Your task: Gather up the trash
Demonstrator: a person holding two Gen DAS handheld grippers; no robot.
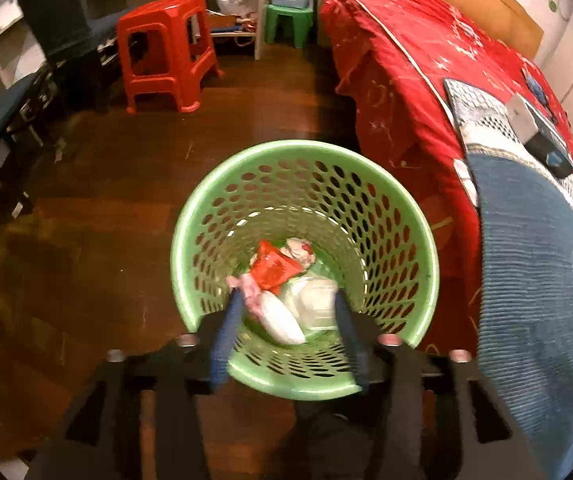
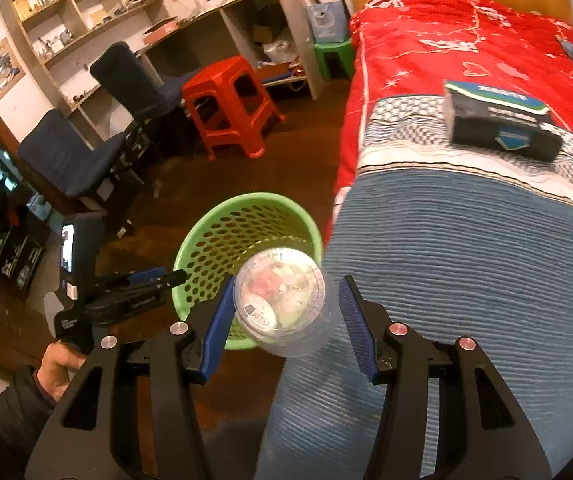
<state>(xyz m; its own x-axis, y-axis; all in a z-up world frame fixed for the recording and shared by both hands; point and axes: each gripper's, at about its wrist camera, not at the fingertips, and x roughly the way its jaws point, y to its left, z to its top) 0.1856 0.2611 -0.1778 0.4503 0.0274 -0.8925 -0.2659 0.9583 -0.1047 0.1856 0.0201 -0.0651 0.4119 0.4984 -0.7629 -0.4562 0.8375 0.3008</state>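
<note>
A green perforated basket (image 1: 390, 216) stands on the wooden floor beside the bed. Inside it lie a red wrapper (image 1: 272, 268), crumpled paper (image 1: 300, 250) and a clear container (image 1: 314, 304). My left gripper (image 1: 288, 294) hangs open over the basket's near rim. A white and pink wrapper (image 1: 280, 320) lies loose between its fingers, close to the left one. In the right wrist view my right gripper (image 2: 286, 284) is shut on a clear lidded plastic cup (image 2: 282, 296), just right of the basket (image 2: 214, 236). The left gripper (image 2: 178, 276) shows there too, reaching over the rim.
The bed with a red quilt (image 2: 426, 52) and a blue striped blanket (image 2: 466, 260) fills the right side; a black box (image 2: 502, 124) lies on it. A red stool (image 1: 166, 48), a green stool (image 1: 288, 24) and dark chairs (image 2: 70, 156) stand further off by the shelves.
</note>
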